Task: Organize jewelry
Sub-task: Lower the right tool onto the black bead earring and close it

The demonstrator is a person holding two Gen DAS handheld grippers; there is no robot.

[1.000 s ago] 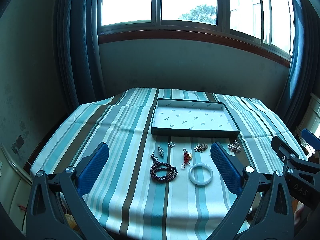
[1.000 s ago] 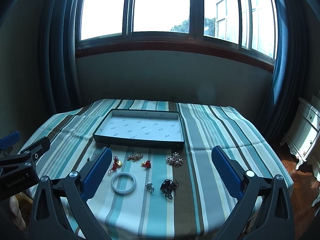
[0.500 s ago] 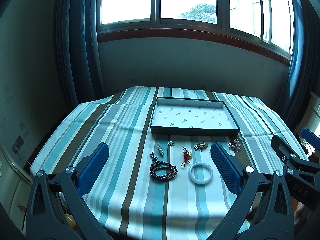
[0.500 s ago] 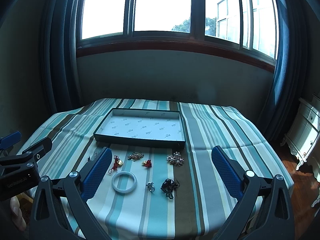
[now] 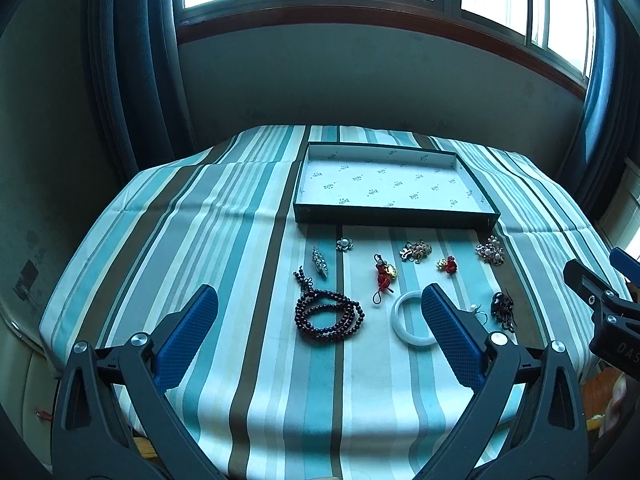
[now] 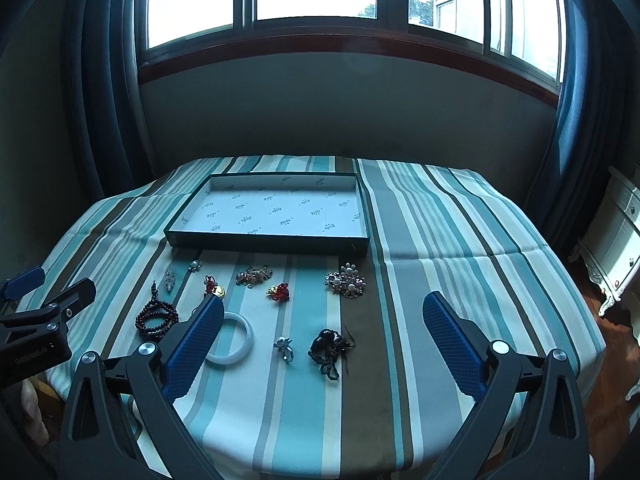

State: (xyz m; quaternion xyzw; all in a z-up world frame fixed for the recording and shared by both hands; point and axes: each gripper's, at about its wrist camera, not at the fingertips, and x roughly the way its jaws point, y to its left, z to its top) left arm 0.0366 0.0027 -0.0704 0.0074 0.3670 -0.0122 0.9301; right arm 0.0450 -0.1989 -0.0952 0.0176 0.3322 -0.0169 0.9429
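Striped tablecloth [image 5: 224,216] over the table, seen from the near edge. Shallow dark-walled tray [image 5: 394,220] with white printed lining, toward the far edge, nothing inside. Jewelry in loose rows on the cloth between tray and near edge, none touching the tray: small flower brooch [image 5: 344,244] and narrow silver brooch [image 5: 320,262] just before the tray's near-left corner; dark red bead bracelet [image 5: 329,315], coiled, nearest the left side; red knotted charm with gold bell [image 5: 384,278]; gold chain cluster [image 5: 416,251]; small red-and-gold charm [image 5: 447,265]; pearl cluster brooch [image 6: 346,280] before the tray's near-right corner; white bangle [image 6: 240,340], flat, partly hidden by a blue pad in both views; small silver ring [image 6: 283,348] just beside it; black corded piece [image 6: 330,350] toward the near edge.

Left gripper [image 5: 316,332]: jaws spread wide, holding nothing, above the near edge over the bead bracelet. Right gripper [image 6: 324,338]: jaws likewise spread wide and bare, above the ring and black corded piece.
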